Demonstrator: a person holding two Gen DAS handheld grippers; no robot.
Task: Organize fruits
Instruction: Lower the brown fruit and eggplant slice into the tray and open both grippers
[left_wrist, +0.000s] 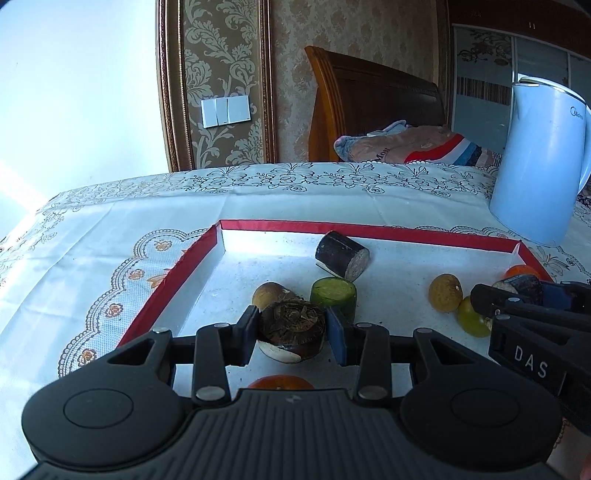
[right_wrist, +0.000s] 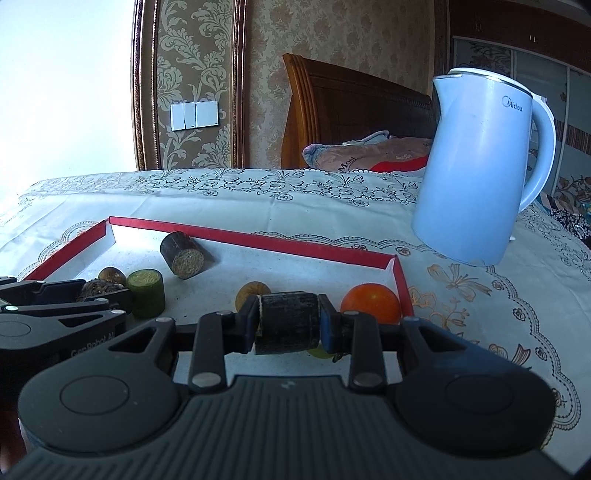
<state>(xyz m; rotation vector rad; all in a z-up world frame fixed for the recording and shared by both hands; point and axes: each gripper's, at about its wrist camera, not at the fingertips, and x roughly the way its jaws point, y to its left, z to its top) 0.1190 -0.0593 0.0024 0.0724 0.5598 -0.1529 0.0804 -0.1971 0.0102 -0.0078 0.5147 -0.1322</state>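
Note:
My left gripper (left_wrist: 291, 332) is shut on a dark brown water chestnut (left_wrist: 291, 319), held just above the floor of a red-rimmed white tray (left_wrist: 369, 232). My right gripper (right_wrist: 288, 325) is shut on a short dark cane piece (right_wrist: 288, 321), gripped by its two cut ends. In the tray lie another dark cane piece (right_wrist: 183, 254), a green cane piece (right_wrist: 146, 293), a brown round fruit (left_wrist: 271, 293), a yellowish fruit (left_wrist: 445, 293), a green fruit (left_wrist: 472, 317) and an orange (right_wrist: 371, 302). A second orange (left_wrist: 280, 382) is half hidden under my left gripper.
A pale blue kettle (right_wrist: 476, 170) stands on the patterned tablecloth (right_wrist: 258, 206) beyond the tray's right corner. The two grippers sit side by side over the tray's near part. A wooden headboard (right_wrist: 351, 107) and bedding lie behind the table.

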